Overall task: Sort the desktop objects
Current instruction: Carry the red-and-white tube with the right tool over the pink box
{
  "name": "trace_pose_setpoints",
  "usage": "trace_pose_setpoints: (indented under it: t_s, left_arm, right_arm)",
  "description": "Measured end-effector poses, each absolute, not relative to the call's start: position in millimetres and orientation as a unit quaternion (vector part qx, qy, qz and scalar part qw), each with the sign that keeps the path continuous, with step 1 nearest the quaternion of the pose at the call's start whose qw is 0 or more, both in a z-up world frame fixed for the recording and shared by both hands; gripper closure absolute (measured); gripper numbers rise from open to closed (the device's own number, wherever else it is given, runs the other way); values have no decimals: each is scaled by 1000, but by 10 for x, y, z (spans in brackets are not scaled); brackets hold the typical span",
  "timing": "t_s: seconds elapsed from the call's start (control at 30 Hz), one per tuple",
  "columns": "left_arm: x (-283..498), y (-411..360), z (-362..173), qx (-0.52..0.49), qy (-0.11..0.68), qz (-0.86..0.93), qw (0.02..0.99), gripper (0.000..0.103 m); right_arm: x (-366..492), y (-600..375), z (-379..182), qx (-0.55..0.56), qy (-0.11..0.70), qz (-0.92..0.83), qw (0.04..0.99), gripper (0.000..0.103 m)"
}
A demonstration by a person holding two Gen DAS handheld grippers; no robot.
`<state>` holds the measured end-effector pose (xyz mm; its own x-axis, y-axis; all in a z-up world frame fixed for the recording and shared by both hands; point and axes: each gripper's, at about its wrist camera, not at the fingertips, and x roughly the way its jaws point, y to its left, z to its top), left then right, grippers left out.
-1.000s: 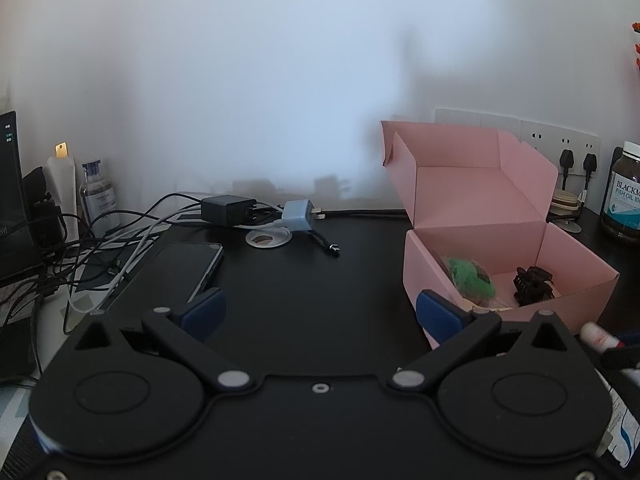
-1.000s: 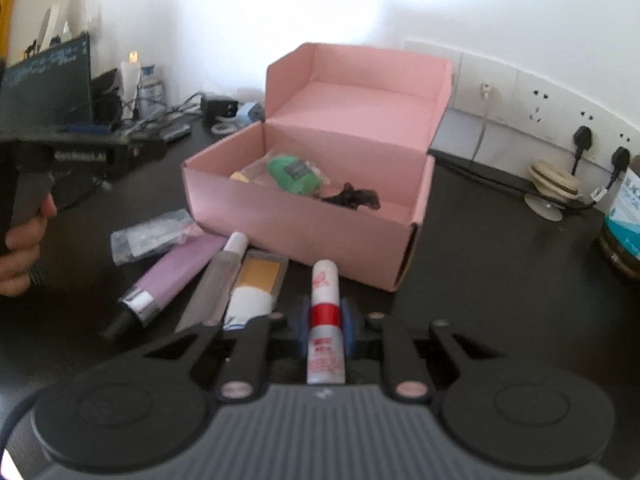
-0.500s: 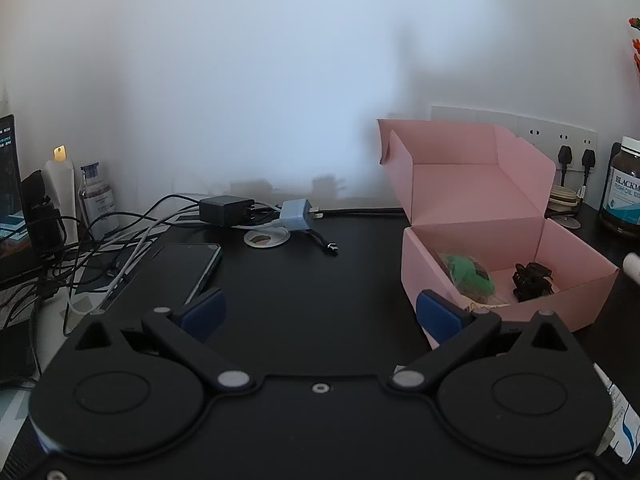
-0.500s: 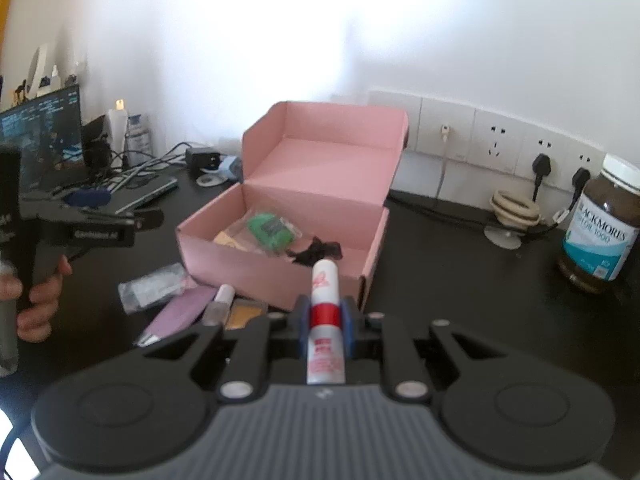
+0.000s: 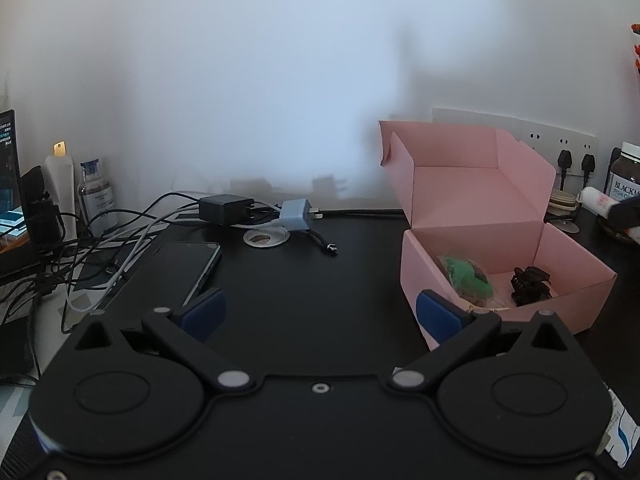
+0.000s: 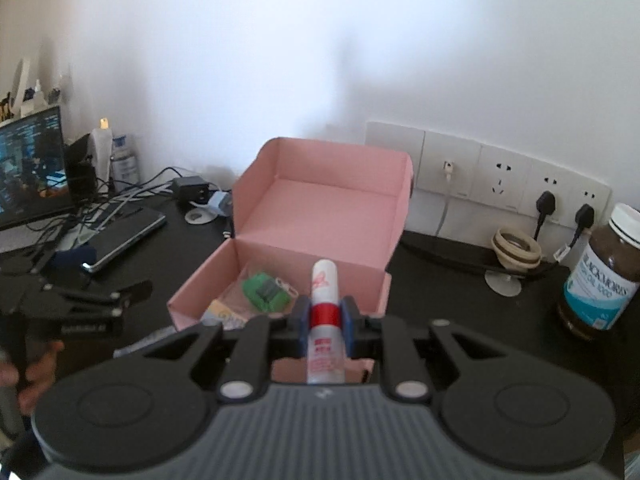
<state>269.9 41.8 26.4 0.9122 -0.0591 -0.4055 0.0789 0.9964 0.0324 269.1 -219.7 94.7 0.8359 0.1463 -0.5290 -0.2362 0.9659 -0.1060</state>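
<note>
Right wrist only: right tool (image 6: 325,325) clamps white tube (image 6: 325,320).

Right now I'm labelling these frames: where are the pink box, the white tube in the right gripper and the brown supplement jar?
pink box (image 6: 320,204): right wrist view, inside of the raised lid.
white tube (image 6: 325,280): right wrist view, upper body above the red band.
brown supplement jar (image 6: 600,280): right wrist view, label front.

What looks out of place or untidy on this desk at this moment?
Nothing is spilled or broken. The only untidy spot is the tangle of cables around the black charger and the smartphone, left of the pink box. The white tube is gripped straight.
</note>
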Motion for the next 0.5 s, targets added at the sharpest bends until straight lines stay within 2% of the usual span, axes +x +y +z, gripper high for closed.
trace_pose_setpoints:
  t_s: [0.5]
  left_arm:
    - [2680, 411, 281, 23, 204, -31, 978, 0]
  right_arm:
    - [3393, -1890, 661, -160, 349, 27, 923, 87]
